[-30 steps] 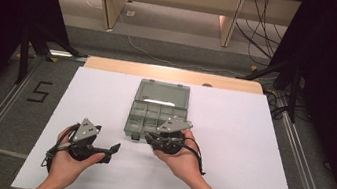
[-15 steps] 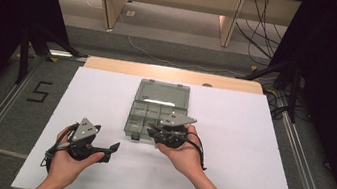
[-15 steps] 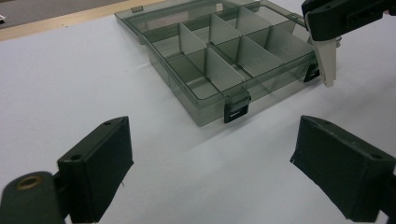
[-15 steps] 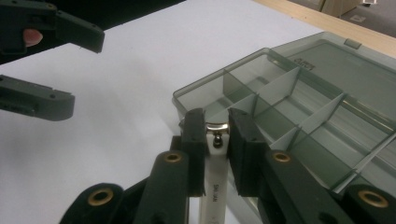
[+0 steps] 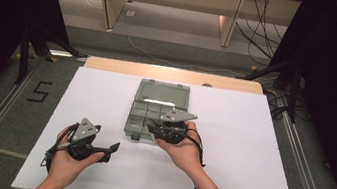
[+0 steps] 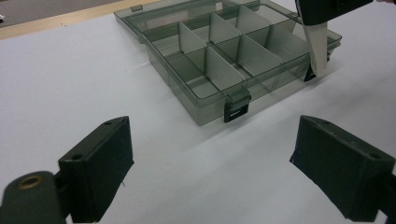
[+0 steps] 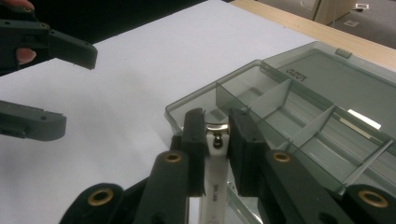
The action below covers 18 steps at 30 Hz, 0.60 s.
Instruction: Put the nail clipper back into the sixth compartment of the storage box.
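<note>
A smoky grey compartment box (image 5: 140, 104) lies open in the middle of the white board, its lid folded flat on the far side. My right gripper (image 5: 151, 128) hovers at the box's near edge, shut on a slim white and silver tool (image 7: 215, 140) that looks like a nail clipper. The tool (image 6: 317, 46) hangs down over the box's (image 6: 219, 74) near right corner. My left gripper (image 5: 113, 148) rests to the near left of the box, and its jaws stand wide apart with nothing between them (image 6: 210, 168). The box's compartments (image 7: 299, 93) look empty.
The white board (image 5: 258, 153) covers the tabletop, with a wooden strip (image 5: 110, 64) along its far edge. Two black latches (image 6: 236, 111) stick out from the box's near wall. Metal rails run along both sides of the table, and a "5" (image 5: 39, 91) marks the left.
My right gripper has drifted slightly toward the box's near edge with the tool still in it. The left hand has stayed where it was.
</note>
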### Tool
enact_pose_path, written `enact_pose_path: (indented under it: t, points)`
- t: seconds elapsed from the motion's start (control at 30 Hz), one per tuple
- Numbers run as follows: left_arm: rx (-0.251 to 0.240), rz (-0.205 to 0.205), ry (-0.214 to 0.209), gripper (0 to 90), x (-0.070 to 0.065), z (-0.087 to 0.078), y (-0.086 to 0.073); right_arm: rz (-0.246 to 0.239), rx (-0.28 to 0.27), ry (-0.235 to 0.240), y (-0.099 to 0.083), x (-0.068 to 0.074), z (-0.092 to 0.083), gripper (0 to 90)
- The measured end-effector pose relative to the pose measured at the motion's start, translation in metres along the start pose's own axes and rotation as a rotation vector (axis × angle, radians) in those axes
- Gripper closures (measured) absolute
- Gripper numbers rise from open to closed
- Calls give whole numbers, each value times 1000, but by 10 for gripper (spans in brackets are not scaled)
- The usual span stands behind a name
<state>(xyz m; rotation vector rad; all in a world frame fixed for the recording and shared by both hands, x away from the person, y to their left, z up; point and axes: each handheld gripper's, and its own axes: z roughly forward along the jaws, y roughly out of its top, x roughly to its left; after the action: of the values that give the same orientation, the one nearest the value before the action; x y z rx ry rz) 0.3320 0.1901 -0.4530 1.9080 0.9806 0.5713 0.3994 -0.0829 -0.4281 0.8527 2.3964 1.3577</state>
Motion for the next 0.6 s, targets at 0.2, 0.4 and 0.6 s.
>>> enact_pose_path:
  t: [0.2,0.4,0.6]
  points:
    - [-6,-10,3,114,-1,0,0,9,-20,-3,5,0,2,783]
    - [-3,-16,1,114,-1,0,0,9,-31,-13,9,-3,1,787]
    - [-6,-19,2,115,-1,0,0,17,-38,-14,12,-5,3,788]
